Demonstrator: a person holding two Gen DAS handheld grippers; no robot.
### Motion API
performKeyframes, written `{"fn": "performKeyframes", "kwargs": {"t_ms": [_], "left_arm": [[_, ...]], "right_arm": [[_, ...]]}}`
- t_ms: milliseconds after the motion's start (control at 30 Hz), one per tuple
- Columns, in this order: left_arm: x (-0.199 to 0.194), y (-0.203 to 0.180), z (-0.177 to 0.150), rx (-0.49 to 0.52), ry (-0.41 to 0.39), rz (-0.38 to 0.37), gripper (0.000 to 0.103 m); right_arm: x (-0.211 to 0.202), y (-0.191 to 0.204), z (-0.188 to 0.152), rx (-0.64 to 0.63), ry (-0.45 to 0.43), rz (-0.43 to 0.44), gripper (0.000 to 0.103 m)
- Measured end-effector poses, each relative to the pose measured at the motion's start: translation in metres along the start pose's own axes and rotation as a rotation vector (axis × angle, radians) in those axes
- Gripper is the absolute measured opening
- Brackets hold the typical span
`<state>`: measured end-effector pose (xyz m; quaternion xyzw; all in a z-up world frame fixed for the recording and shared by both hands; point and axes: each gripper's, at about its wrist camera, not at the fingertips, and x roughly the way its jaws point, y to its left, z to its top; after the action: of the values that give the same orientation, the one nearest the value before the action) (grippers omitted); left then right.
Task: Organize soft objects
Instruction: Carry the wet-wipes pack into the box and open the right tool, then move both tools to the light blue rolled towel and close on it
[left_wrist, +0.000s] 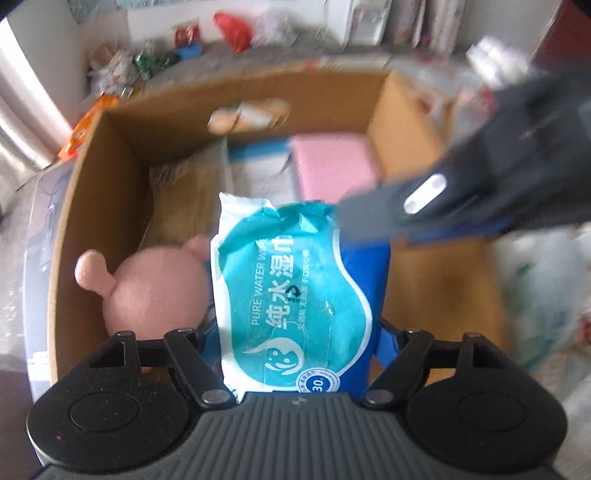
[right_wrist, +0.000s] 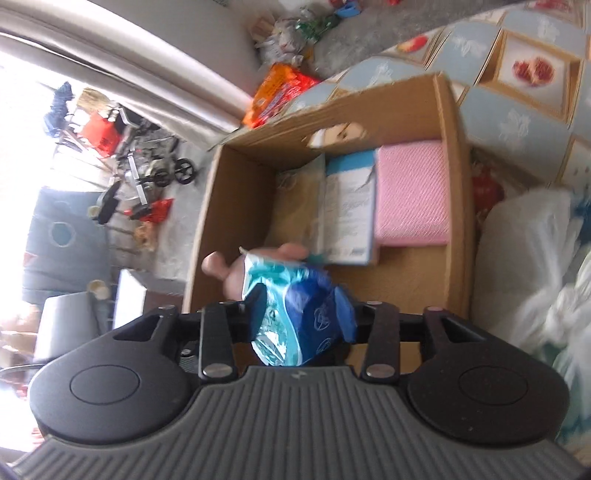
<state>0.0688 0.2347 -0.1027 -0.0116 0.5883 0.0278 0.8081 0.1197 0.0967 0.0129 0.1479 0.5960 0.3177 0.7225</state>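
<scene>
Depositing stage: left gripper clamps wet-wipes pack above cardboard box, near its front-left corner beside pink plush; right gripper, grip unclear, flanks same pack. Next: lower, release inside.

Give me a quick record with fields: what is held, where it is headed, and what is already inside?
Held item: teal and white plastic pack of wet wipes, between the left gripper fingers
Right gripper: around a blue and teal soft pack
Container: open brown cardboard box, below both grippers
Already inside: pink plush toy, pink textured cloth pack, white and blue flat packet
Picture quality: blurred
</scene>
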Motion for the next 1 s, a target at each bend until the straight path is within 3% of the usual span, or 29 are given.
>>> {"fn": "performKeyframes", "kwargs": {"t_ms": [100,200,467,700,1000], "left_arm": [[0.017,0.003,-0.008,0.011,0.042,0.032,0.076],[0.015,0.006,-0.014,-0.004,0.024,0.000,0.078],[0.012,-0.001,-0.011,0.005,0.032,0.032,0.079],[-0.017,-0.006,-0.006,0.003,-0.022,0.027,0.089],[-0.058,-0.023,0.011,-0.059,-0.111,0.049,0.089]], "right_arm": [[-0.003,-0.009,0.003,0.022,-0.025,-0.009,0.043],[-0.010,-0.018,0.000,0.034,-0.047,-0.010,0.043],[-0.024,-0.032,-0.015,0.090,-0.095,0.010,0.044],[-0.057,-0.057,-0.033,0.168,-0.207,0.036,0.066],[-0.121,-0.111,-0.053,0.240,-0.348,0.003,0.074]]}}
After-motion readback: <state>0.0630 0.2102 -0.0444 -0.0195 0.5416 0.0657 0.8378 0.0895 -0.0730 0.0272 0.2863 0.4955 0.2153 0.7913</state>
